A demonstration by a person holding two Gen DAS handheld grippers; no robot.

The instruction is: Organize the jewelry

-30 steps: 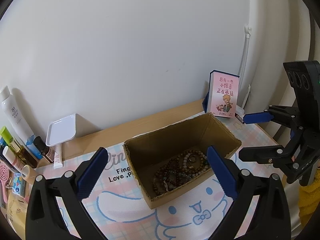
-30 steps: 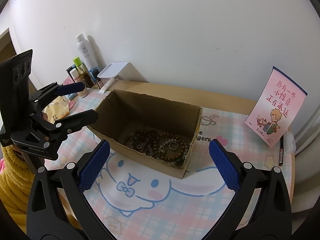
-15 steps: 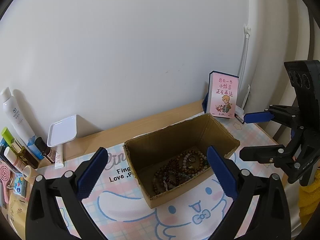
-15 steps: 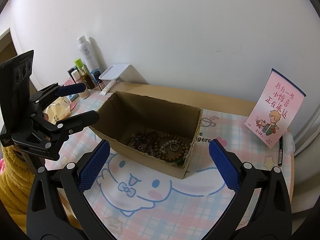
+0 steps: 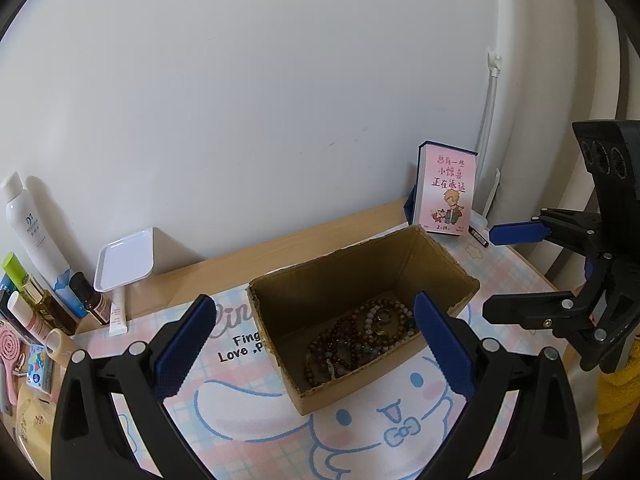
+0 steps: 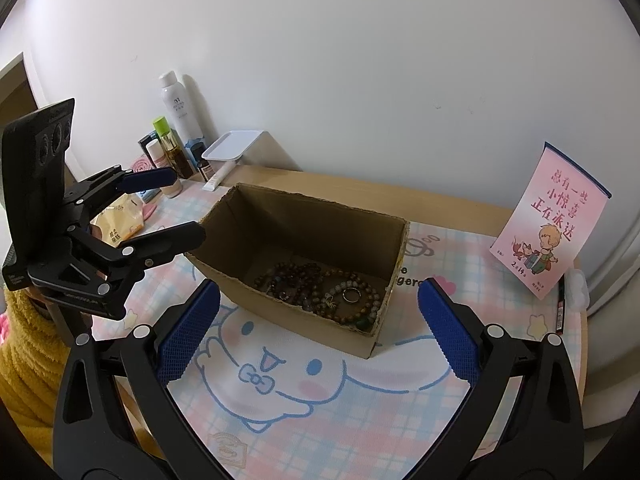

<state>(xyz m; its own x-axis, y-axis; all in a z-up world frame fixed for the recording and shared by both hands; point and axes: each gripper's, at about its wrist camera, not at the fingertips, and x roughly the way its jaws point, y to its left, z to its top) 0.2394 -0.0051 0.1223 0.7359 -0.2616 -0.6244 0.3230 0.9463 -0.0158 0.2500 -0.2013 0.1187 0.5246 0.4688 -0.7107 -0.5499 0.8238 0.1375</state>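
An open cardboard box (image 5: 448, 264) (image 6: 280, 320) stands on a pink cartoon desk mat (image 5: 360, 436) (image 6: 320, 420). Inside lie several bead bracelets (image 5: 352, 340) (image 6: 320, 288) and a metal ring (image 6: 351, 295). My left gripper (image 5: 314, 340) is open and empty, hovering in front of the box; it also shows at the left of the right wrist view (image 6: 182, 206). My right gripper (image 6: 318, 332) is open and empty in front of the box; it shows at the right of the left wrist view (image 5: 490, 272).
A white tray (image 5: 124, 260) (image 6: 232, 146), bottles (image 5: 36, 236) (image 6: 178, 108) and small cosmetics stand at the back left by the wall. A pink card (image 5: 446, 196) (image 6: 548, 220) leans at the back right. A snack packet (image 6: 118, 226) lies left.
Both grippers have drifted slightly; the views shifted a little. Both stay open and empty. The box and jewelry have not moved.
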